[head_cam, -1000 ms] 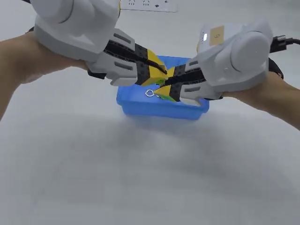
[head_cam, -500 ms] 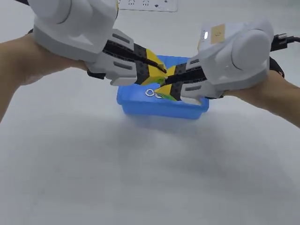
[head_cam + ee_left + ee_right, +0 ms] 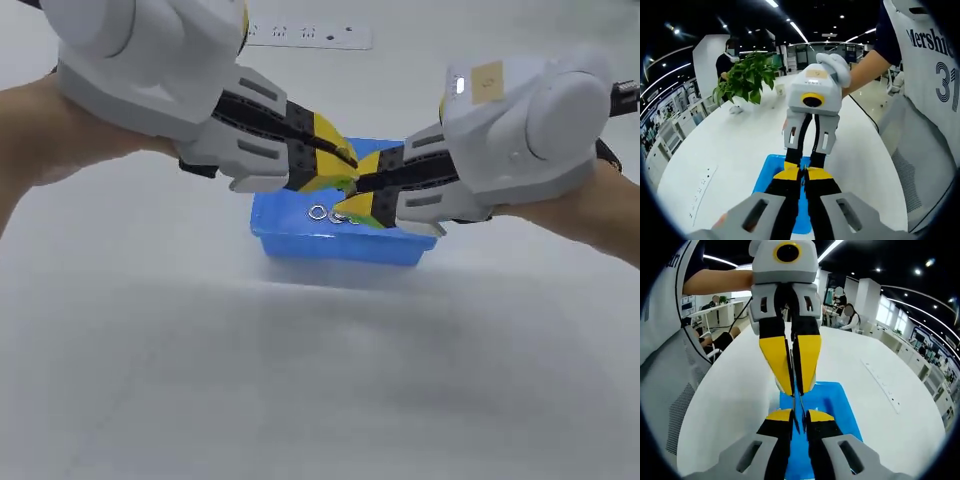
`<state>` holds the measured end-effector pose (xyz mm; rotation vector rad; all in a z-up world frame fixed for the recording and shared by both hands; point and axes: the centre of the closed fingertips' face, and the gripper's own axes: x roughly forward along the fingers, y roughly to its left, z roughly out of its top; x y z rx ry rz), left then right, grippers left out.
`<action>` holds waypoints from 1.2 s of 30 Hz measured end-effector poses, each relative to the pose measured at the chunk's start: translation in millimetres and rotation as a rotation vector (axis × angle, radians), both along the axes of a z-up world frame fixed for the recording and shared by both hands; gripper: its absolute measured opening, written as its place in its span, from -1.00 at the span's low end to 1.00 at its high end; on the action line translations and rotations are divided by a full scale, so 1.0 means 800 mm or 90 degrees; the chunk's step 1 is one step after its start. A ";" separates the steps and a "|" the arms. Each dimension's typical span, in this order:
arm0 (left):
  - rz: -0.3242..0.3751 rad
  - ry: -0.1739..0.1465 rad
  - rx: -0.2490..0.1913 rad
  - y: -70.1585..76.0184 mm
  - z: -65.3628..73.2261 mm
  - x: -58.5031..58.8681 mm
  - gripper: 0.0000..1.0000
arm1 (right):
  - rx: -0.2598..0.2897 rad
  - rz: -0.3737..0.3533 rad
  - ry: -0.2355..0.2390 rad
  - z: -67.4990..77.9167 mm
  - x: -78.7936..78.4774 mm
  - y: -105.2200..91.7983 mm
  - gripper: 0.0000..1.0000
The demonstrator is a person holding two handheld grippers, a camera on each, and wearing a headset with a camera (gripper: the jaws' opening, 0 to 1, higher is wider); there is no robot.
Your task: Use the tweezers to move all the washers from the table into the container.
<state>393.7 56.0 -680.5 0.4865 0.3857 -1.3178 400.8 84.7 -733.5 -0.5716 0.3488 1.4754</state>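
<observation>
Over the blue container point(image 3: 330, 246) my left gripper point(image 3: 346, 166) and right gripper point(image 3: 350, 203) meet tip to tip, each with its yellow-and-black jaws shut. In the right gripper view thin metal tweezers point(image 3: 796, 405) run from the left gripper point(image 3: 794, 382) into the right gripper point(image 3: 799, 421). Both look shut on them. Small silver washers point(image 3: 318, 212) lie on the container floor just under the tips, another washer point(image 3: 340, 217) close beside. The left gripper view has the left gripper point(image 3: 802, 179) facing the right gripper point(image 3: 802, 166) above the container point(image 3: 767, 175).
A white power strip point(image 3: 300, 36) lies at the table's far edge behind the container. A green potted plant point(image 3: 747, 75) stands far off on the long white table point(image 3: 300, 380). The container point(image 3: 836, 396) sits mid-table with open surface around it.
One washer lay in the container a second ago; another has since dropped in beside it. The grippers stay tip to tip over the container while the head view has shifted slightly.
</observation>
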 end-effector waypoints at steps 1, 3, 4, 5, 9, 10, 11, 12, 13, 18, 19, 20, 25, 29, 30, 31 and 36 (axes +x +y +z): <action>-0.002 -0.001 -0.002 -0.001 0.004 -0.005 -0.87 | 0.001 0.002 0.001 0.004 -0.004 -0.002 -0.77; -0.004 -0.004 -0.006 -0.002 0.010 -0.011 -0.87 | 0.007 0.012 -0.001 0.011 -0.012 -0.005 -0.77; -0.005 -0.005 -0.007 -0.002 0.014 -0.016 -0.87 | 0.009 0.014 -0.001 0.015 -0.016 -0.007 -0.77; -0.006 -0.007 -0.007 -0.003 0.016 -0.020 -0.87 | 0.010 0.017 0.000 0.017 -0.019 -0.009 -0.77; -0.010 -0.013 -0.008 -0.006 0.025 -0.036 -0.88 | 0.009 0.029 -0.001 0.024 -0.035 -0.015 -0.77; -0.010 -0.012 -0.008 -0.007 0.027 -0.040 -0.88 | 0.006 0.032 -0.001 0.026 -0.039 -0.017 -0.77; -0.011 -0.015 -0.007 -0.008 0.028 -0.043 -0.88 | 0.004 0.035 -0.002 0.026 -0.043 -0.019 -0.77; -0.012 -0.014 -0.007 -0.009 0.029 -0.048 -0.88 | 0.002 0.037 -0.003 0.027 -0.046 -0.020 -0.78; -0.012 -0.014 -0.007 -0.009 0.030 -0.051 -0.88 | -0.002 0.041 -0.005 0.028 -0.051 -0.022 -0.78; -0.006 -0.006 -0.014 -0.009 0.029 -0.069 -0.88 | -0.022 0.050 -0.011 0.030 -0.066 -0.029 -0.83; -0.004 -0.005 -0.013 -0.009 0.028 -0.072 -0.88 | -0.027 0.051 -0.012 0.030 -0.070 -0.030 -0.84; -0.001 -0.004 -0.010 -0.010 0.026 -0.076 -0.88 | -0.031 0.051 -0.011 0.029 -0.072 -0.031 -0.84; 0.010 0.008 -0.012 -0.008 0.020 -0.091 -0.88 | -0.048 0.060 -0.010 0.025 -0.088 -0.032 -0.84; 0.016 0.020 0.001 0.000 0.006 -0.098 -0.88 | -0.064 0.065 -0.009 0.018 -0.096 -0.031 -0.84; 0.018 0.020 0.007 0.004 0.001 -0.098 -0.88 | -0.067 0.064 -0.009 0.016 -0.098 -0.031 -0.84; 0.019 0.022 0.010 0.005 -0.002 -0.099 -0.88 | -0.068 0.064 -0.007 0.016 -0.098 -0.031 -0.84; 0.025 0.034 0.017 0.011 -0.018 -0.097 -0.88 | -0.086 0.063 0.002 0.002 -0.101 -0.030 -0.84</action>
